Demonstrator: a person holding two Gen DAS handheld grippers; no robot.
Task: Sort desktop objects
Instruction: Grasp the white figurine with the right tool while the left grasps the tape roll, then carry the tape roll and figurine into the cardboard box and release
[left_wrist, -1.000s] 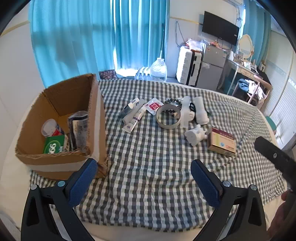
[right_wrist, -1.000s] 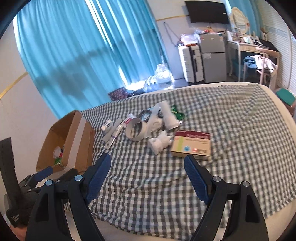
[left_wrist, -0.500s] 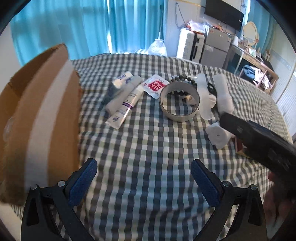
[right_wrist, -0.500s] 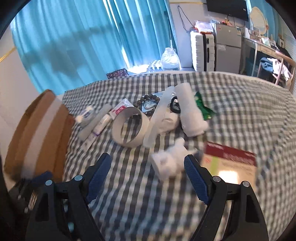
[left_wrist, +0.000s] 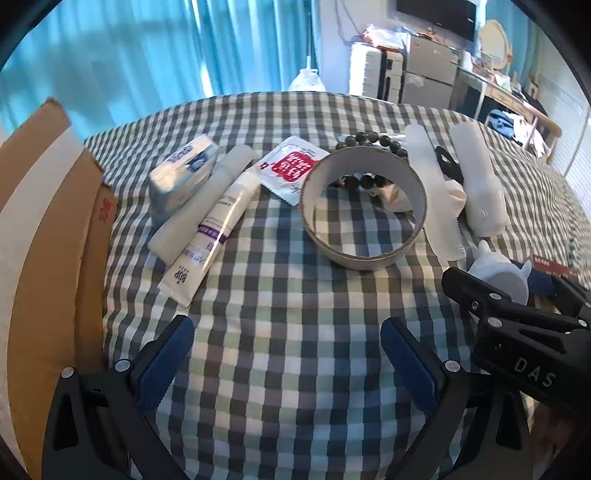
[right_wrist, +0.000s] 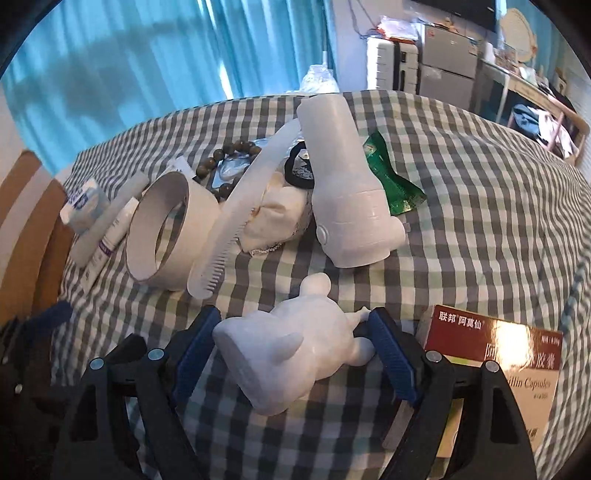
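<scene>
A white animal figurine (right_wrist: 295, 350) lies on the checked cloth between the open fingers of my right gripper (right_wrist: 291, 354), which do not clamp it; it also shows in the left wrist view (left_wrist: 498, 273). My left gripper (left_wrist: 288, 362) is open and empty over bare cloth, short of a white cream tube (left_wrist: 212, 236) and a tape ring (left_wrist: 364, 206). A red medicine box (right_wrist: 495, 365) lies right of the figurine. The cardboard box (left_wrist: 40, 240) stands at the left.
Further back lie a tissue pack (left_wrist: 184, 173), a red sachet (left_wrist: 291, 166), a bead bracelet (left_wrist: 369, 142), a white comb (right_wrist: 240, 206), a white bottle-like device (right_wrist: 343, 184) and a green packet (right_wrist: 391, 181). Blue curtains and furniture stand beyond.
Both grippers have moved forward and down toward the objects. My right gripper has come around the white figurine. The cardboard box has slid to the left edge of view.
</scene>
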